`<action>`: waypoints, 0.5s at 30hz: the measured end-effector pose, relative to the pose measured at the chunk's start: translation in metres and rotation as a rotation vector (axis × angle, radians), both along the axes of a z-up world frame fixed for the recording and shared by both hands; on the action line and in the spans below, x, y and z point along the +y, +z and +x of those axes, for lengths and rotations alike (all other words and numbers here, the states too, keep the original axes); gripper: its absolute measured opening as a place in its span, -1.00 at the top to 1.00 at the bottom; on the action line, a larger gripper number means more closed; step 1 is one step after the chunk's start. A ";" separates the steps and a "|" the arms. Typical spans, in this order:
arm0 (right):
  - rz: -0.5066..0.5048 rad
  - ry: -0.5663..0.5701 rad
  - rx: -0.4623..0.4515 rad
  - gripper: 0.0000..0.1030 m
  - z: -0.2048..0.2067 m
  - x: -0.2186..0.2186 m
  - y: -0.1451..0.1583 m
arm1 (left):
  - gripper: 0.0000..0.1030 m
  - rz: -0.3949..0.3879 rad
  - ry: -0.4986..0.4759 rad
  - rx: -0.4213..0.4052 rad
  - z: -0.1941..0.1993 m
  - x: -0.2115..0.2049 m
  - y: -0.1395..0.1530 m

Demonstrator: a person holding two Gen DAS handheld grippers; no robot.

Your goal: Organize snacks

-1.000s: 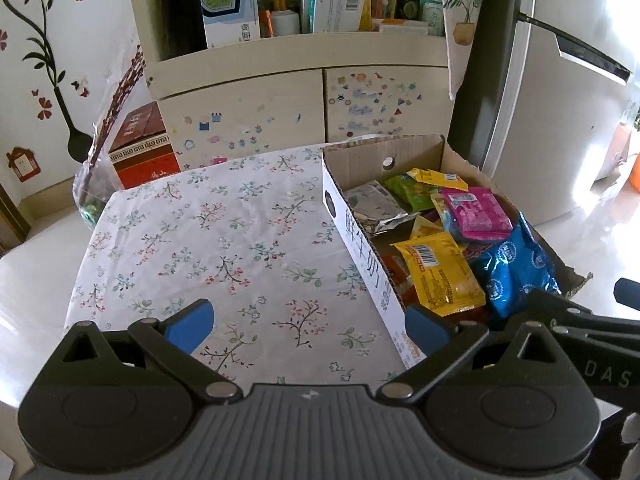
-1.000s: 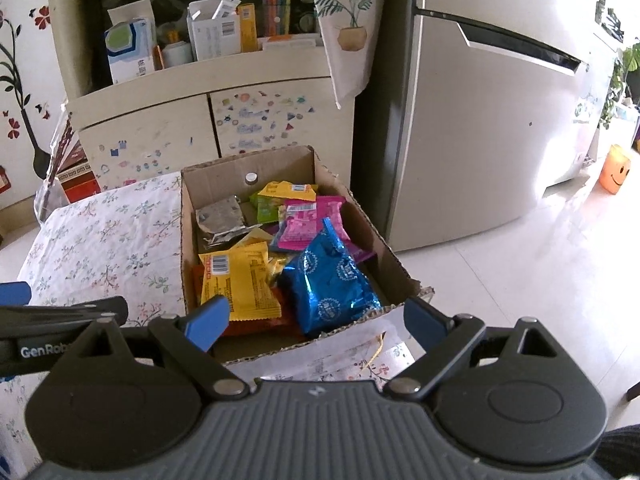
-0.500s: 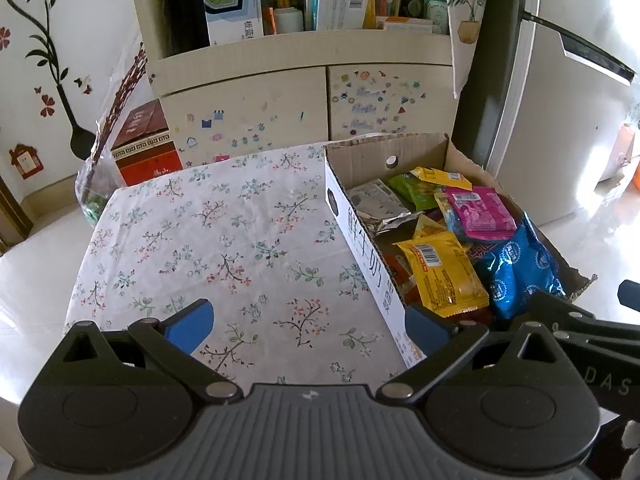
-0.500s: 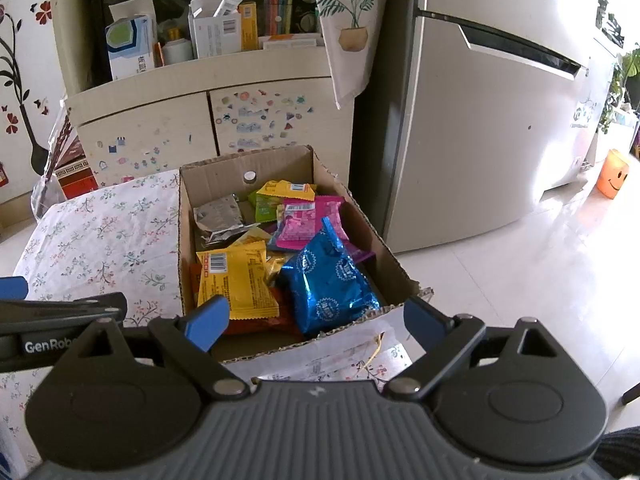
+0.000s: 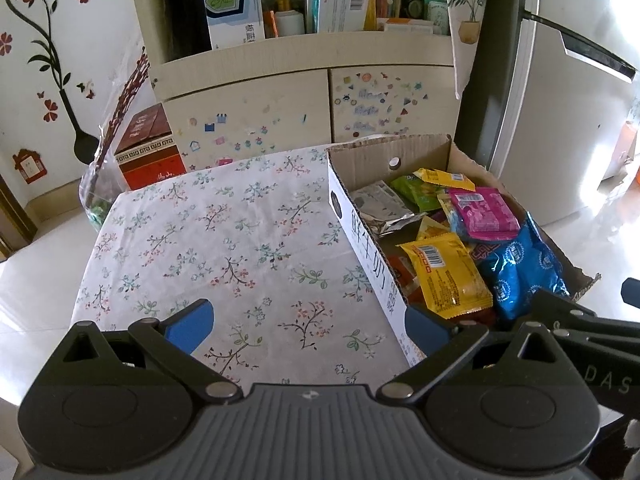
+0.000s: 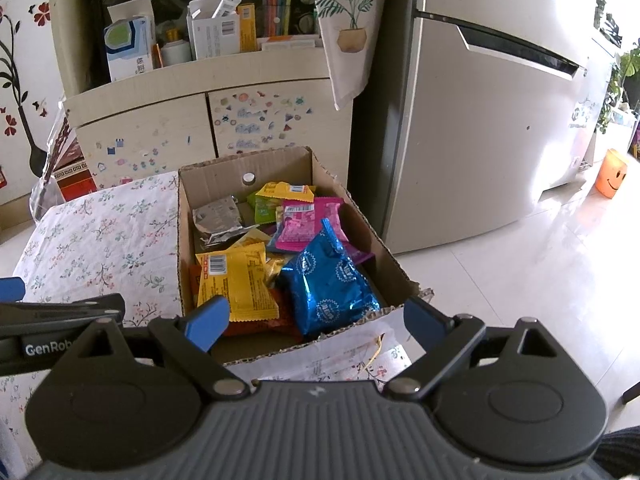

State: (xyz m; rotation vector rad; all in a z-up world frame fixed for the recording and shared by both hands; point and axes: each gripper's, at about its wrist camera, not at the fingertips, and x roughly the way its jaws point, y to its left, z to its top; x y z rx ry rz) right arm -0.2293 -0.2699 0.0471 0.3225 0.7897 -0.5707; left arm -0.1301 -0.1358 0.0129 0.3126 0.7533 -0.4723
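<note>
Snacks are all in the open brown cardboard box point(image 6: 188, 240), which sits on the right part of the counter w/ floral-print cloth point(image 5: 224, 248); the cloth to the left of the box is bare. In the box: shiny blue foil bag point(image 6: 328, 284) near-right on top, yellow plastic packet w/ barcode point(image 6: 234, 280) near-left, pink packet point(image 6: 306, 220) further back, crumpled silver foil pouch point(image 6: 218, 214) far-left, green packet point(image 5: 416, 192) and small yellow packet point(image 6: 286, 191) at the far end, orange-red packs partly buried under the yellow one. Left hand-held gripper point(image 5: 308, 328) hangs over the near bare cloth, jaws spread wide, nothing between them. Right hand-held gripper point(image 6: 316, 316) sits at the near edge of the box, over the yellow and blue packs, also wide open and holding nothing. Step in hand: can't settle it. This fits either snacks piled loose in the box and due for sorting out onto the cloth, or snacks gathered into the box as wanted; the jumble leans toward the former, imo. If a pick follows, the right one is best placed: top packs are loose, crinkly and slippery, so a pinch on a flat sealed edge rather than the puffed middle.
</note>
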 end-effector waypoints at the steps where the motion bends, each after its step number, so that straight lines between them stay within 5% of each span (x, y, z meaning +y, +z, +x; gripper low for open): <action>1: 0.001 0.000 0.000 -0.83 0.000 0.000 0.000 | -1.00 0.001 0.000 0.000 0.000 0.000 0.000; 15: -0.003 0.002 0.000 -0.83 0.001 0.001 0.000 | -1.00 0.012 -0.002 -0.007 -0.001 0.001 0.000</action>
